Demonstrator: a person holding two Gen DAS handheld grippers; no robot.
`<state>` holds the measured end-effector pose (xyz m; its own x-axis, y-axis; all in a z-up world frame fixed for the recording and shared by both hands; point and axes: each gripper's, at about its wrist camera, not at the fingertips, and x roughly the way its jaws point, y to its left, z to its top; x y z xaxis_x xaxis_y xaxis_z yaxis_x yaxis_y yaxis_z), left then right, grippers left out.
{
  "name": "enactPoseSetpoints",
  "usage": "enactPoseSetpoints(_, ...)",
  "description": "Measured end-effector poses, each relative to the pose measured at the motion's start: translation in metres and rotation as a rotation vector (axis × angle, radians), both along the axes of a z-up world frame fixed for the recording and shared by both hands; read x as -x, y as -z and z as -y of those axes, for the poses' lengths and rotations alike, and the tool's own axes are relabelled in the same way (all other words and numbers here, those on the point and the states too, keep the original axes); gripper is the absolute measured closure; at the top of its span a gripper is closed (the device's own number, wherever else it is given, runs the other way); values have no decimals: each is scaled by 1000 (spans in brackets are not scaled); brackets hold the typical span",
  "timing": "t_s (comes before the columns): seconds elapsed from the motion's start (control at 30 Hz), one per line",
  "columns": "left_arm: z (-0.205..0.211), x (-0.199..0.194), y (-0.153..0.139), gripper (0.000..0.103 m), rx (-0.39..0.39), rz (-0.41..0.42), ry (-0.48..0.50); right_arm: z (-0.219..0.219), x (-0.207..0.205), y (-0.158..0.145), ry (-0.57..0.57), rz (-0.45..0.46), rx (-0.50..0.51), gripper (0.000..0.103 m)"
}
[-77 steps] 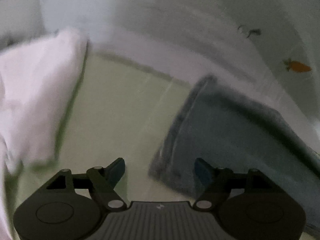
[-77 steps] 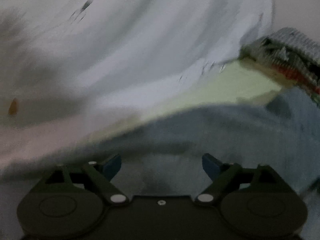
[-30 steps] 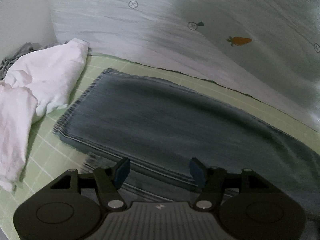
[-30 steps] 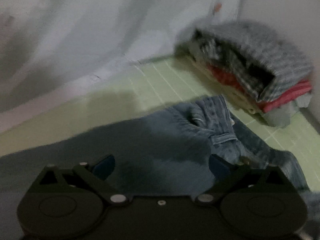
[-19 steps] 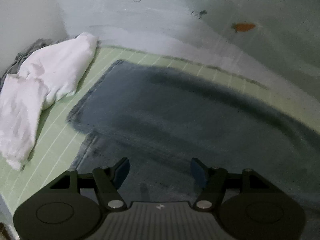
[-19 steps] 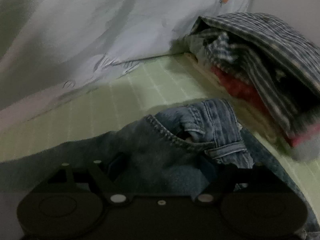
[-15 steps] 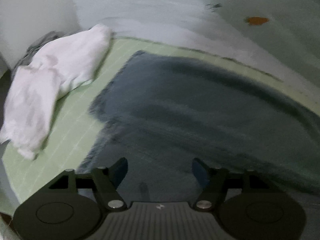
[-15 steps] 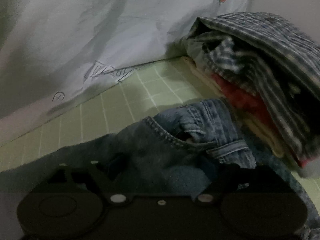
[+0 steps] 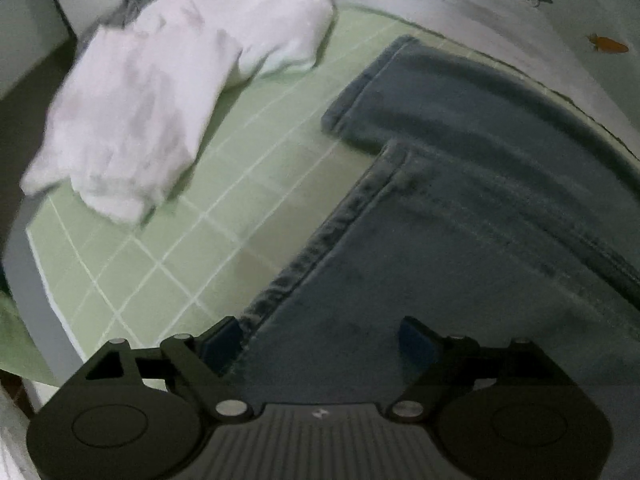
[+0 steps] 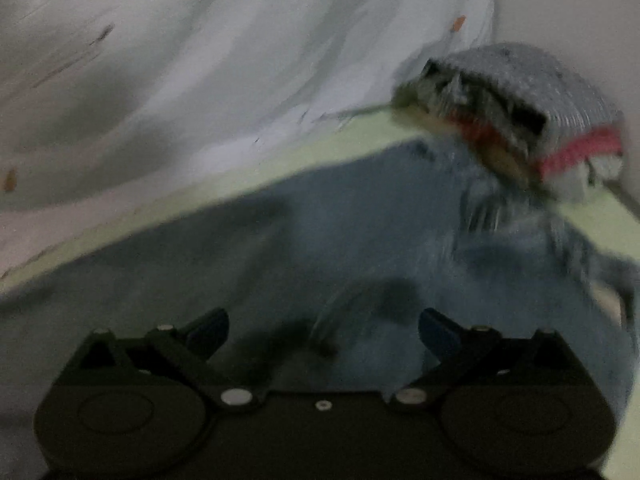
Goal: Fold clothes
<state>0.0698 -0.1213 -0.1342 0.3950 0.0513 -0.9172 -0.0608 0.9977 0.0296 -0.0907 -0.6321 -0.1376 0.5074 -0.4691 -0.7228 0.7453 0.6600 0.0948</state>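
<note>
Blue jeans lie spread on a green gridded mat, both leg hems pointing toward the upper left in the left wrist view. My left gripper is open just over the hem of the nearer leg, its left fingertip at the hem's edge. In the blurred right wrist view the jeans fill the lower half, with the bunched waist part at the right. My right gripper hovers open above the denim, with nothing between its fingers.
A crumpled white garment lies on the mat's far left, beyond the hems. A stack of folded clothes, striped grey on top with red beneath, sits at the mat's right end. A pale printed sheet rises behind the mat.
The left gripper has swung left and dropped toward the near leg hem. The right gripper has pulled back from the waist, so more of the flat denim shows; its view is blurred by motion.
</note>
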Motion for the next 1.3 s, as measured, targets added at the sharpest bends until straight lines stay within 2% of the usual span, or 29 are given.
enactPoseSetpoints(0.03, -1, 1, 1, 11, 9, 8, 23, -12, 1, -1, -8, -1, -2, 1)
enactPoseSetpoints(0.1, 0, 3, 2, 13, 5, 26, 83, -34, 2, -3, -25, 1, -1, 1)
enactPoseSetpoints(0.13, 2, 4, 2, 17, -10, 37, 119, -44, 3, -4, -33, 2, -1, 1)
enactPoseSetpoints(0.2, 6, 7, 0, 39, -28, 56, 189, -66, 4, -6, -49, 3, 0, 1)
enactPoseSetpoints(0.23, 8, 9, -1, 72, -24, 61, 220, -77, 4, -6, -57, 4, 1, 1)
enactPoseSetpoints(0.27, 10, 10, -3, 97, -20, 66, 251, -88, 4, -7, -66, 5, 1, 1)
enactPoseSetpoints(0.37, 11, 17, -3, 99, -54, 84, 318, -120, 6, -10, -90, 7, 2, 1)
enactPoseSetpoints(0.43, 0, 18, -4, 100, -68, 91, 321, -140, 7, -11, -105, 9, 6, 1)
enactPoseSetpoints(0.47, -7, 18, -5, 102, -84, 93, 305, -149, 8, -11, -110, 13, 6, 1)
enactPoseSetpoints(0.57, -41, 11, -6, 103, -246, 132, 201, -168, 14, -10, -116, 18, -10, 1)
enactPoseSetpoints(0.6, -57, 6, -6, 103, -245, 121, 159, -174, 15, -9, -117, 18, -15, 1)
enactPoseSetpoints(0.67, -91, -2, -7, 103, -174, 96, 85, -182, 18, -6, -122, 13, -28, 1)
enactPoseSetpoints(0.73, -105, -4, -11, 102, -95, 95, 76, -187, 19, -3, -128, 2, -38, 1)
enactPoseSetpoints(0.8, -108, -2, -15, 84, -15, 93, 95, -193, 22, 0, -132, -5, -45, 1)
enactPoseSetpoints(0.83, -108, -1, -16, 67, 38, 91, 105, -194, 22, 0, -132, -6, -48, 1)
enactPoseSetpoints(0.87, -105, 1, -16, 56, 87, 92, 112, -196, 23, 0, -130, -4, -51, 1)
enactPoseSetpoints(0.9, -102, 4, -17, 53, 129, 95, 118, -197, 23, -1, -128, -2, -53, 1)
enactPoseSetpoints(0.93, -98, 7, -18, 45, 170, 99, 123, -199, 23, -2, -126, -1, -53, 1)
enactPoseSetpoints(0.97, -93, 10, -17, 32, 193, 98, 141, -202, 23, -2, -125, 1, -52, 1)
enactPoseSetpoints(1.03, -80, 14, -14, 25, 198, 94, 190, -208, 25, -4, -129, 0, -48, 1)
enactPoseSetpoints(1.17, -61, 16, -4, 19, 121, 93, 253, -218, 30, -6, -140, -17, -36, 1)
enactPoseSetpoints(1.3, -52, 19, 5, 12, 38, 124, 298, -229, 36, -5, -161, -60, -12, 1)
